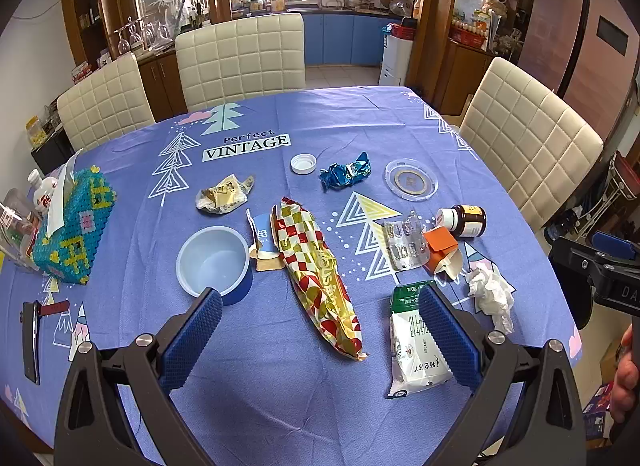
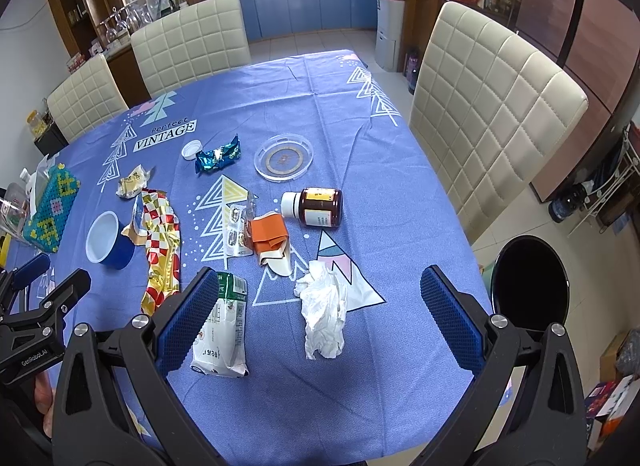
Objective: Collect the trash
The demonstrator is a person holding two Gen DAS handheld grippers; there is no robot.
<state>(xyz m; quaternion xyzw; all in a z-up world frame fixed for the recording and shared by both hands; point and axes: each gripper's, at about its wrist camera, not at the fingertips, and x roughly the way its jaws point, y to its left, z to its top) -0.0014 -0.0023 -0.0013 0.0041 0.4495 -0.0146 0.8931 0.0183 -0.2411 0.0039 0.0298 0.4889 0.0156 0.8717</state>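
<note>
Trash lies scattered on the blue tablecloth point(image 1: 280, 378). A red-and-gold checked wrapper point(image 1: 320, 278) stretches down the middle, above my open left gripper point(image 1: 320, 342). A white-and-green carton point(image 1: 412, 346) lies flat beside its right finger. A crumpled white tissue point(image 2: 324, 314) rests between the fingers of my open right gripper point(image 2: 320, 326), which hovers over the table's near edge. Further back are an orange box point(image 2: 268, 238), a blister pack point(image 2: 238, 234), a brown pill bottle point(image 2: 320, 207) on its side, a blue foil wrapper point(image 2: 218, 155), a yellow wrapper point(image 1: 224, 197) and a white cap point(image 1: 303, 164).
A blue bowl point(image 1: 214, 264) stands left of the checked wrapper. A beaded tissue box point(image 1: 72, 225) and bottles sit at the left edge, with a phone point(image 1: 32, 342) near the front. A clear round lid point(image 2: 285, 161) lies at the back. Cream chairs point(image 2: 492, 113) surround the table; a black bin point(image 2: 530, 282) stands on the floor at right.
</note>
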